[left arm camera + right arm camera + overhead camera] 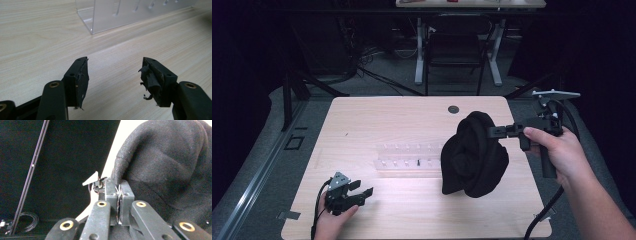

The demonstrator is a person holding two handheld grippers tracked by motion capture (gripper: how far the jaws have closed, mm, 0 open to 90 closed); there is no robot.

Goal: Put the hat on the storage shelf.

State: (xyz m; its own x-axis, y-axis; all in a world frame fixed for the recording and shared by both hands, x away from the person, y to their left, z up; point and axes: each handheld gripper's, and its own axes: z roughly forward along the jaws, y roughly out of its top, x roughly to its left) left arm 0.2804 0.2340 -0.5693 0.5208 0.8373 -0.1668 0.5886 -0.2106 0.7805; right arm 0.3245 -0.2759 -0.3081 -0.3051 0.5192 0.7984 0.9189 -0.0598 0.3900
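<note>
Pinching a fold of black cloth [474,155] with right gripper [118,202], jaws clenched, cloth hanging beside the clear rack [404,157]. Resting left gripper [359,192] near rack on desk [377,120], jaws spread, gripping nothing.

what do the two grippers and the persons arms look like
Both grippers, left gripper and right gripper, are black with brass-coloured rivets, a grey three-cornered plate on top and a trailing black cable. The left one's jaws carry frayed, torn black pads. The forearms are bare, with no sleeves visible.
</note>
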